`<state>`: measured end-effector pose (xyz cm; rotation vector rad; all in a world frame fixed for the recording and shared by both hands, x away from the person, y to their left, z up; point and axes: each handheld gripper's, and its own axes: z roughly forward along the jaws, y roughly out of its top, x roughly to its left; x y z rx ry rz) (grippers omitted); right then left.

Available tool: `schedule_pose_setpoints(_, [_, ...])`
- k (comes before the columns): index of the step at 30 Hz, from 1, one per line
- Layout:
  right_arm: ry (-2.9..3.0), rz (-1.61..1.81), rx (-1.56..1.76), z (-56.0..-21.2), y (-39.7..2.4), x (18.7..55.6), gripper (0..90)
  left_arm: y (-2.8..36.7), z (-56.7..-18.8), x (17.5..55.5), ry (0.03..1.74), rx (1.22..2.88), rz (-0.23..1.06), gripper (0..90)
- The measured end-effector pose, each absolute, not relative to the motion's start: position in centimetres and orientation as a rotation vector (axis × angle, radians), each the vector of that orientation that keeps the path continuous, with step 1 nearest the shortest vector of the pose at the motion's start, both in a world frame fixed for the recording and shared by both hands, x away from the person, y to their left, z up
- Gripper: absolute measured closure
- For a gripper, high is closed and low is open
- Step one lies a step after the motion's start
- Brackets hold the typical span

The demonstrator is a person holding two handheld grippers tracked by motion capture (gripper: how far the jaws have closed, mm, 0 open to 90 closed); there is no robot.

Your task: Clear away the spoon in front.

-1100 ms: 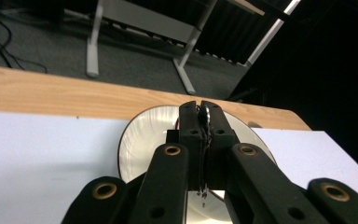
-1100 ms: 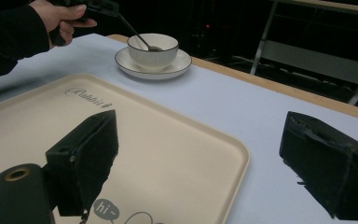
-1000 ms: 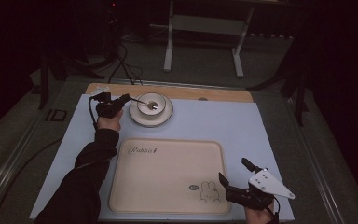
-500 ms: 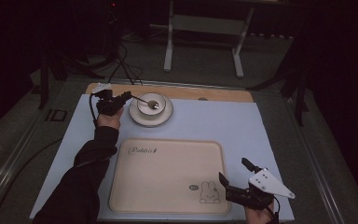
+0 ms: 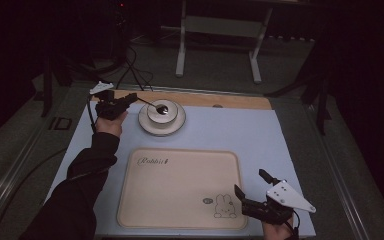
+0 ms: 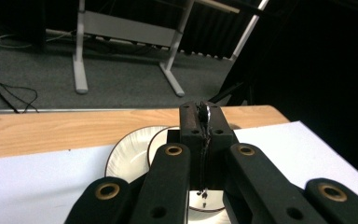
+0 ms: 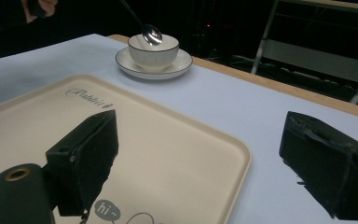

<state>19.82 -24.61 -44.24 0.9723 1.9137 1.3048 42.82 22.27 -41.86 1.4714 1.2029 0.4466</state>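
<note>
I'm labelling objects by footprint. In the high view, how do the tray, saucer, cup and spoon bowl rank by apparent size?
Largest to smallest:
1. tray
2. saucer
3. cup
4. spoon bowl
The tray lies nearer the camera, which adds to its apparent size, but the gap is wide enough to trust.

spoon (image 6: 204, 122) handle hidden between jaws, tray (image 7: 205, 140) cut off at bottom edge

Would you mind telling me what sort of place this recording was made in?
Probably a lab or workshop set up for recording: a covered table holding a staged tray, loose cables on the carpeted floor, and a bare metal stand behind.
</note>
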Motion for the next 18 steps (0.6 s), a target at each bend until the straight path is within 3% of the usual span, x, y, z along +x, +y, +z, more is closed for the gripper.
schedule_pose_setpoints(18, [1.913, 1.300, 0.974, -44.3, -24.5, 19.8, 11.6, 24.2, -37.8, 40.2, 1.054, 1.605, 0.399, 89.8])
